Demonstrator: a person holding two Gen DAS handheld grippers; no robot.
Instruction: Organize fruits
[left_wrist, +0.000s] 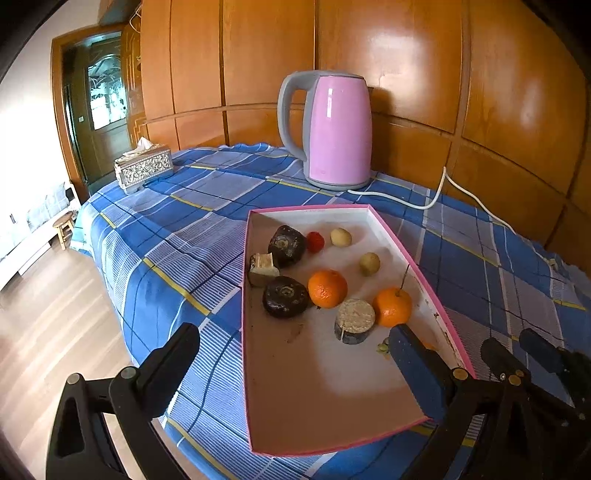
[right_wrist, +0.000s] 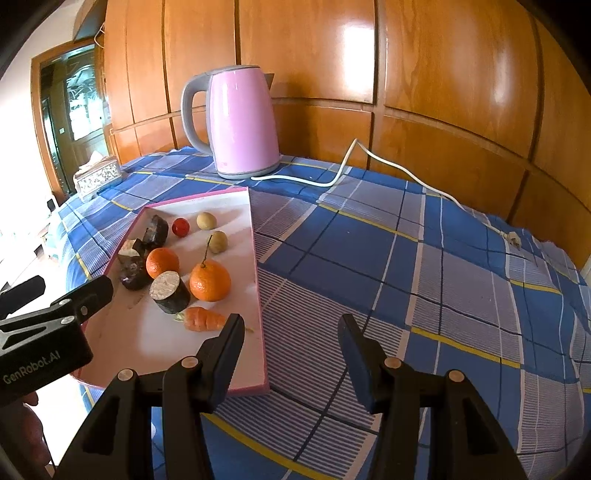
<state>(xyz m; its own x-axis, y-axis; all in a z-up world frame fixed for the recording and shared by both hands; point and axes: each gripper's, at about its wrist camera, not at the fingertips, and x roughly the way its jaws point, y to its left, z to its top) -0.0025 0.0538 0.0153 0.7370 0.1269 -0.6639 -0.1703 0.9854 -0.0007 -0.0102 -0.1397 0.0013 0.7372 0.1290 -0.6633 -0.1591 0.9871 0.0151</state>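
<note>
A pink-rimmed white tray (left_wrist: 317, 398) (right_wrist: 236, 206) lies on the blue plaid cloth. In it are two oranges (left_wrist: 327, 288) (right_wrist: 209, 280), two small yellow-green fruits (left_wrist: 340, 236), a small red fruit (left_wrist: 315, 241) (right_wrist: 180, 226), several dark root pieces (left_wrist: 285, 296) (right_wrist: 170, 291) and a small carrot (right_wrist: 202, 319). My left gripper (left_wrist: 295, 350) is open over the tray's near end; its right finger hides most of the carrot. My right gripper (right_wrist: 291, 343) is open and empty, straddling the tray's right rim. The left gripper also shows at the left of the right wrist view (right_wrist: 48, 299).
A pink electric kettle (left_wrist: 332, 129) (right_wrist: 240, 122) stands at the back by the wood-panelled wall, its white cord (right_wrist: 369, 158) trailing right across the cloth. A patterned tissue box (left_wrist: 144, 168) sits at the far left corner. The table's left edge drops to a wooden floor.
</note>
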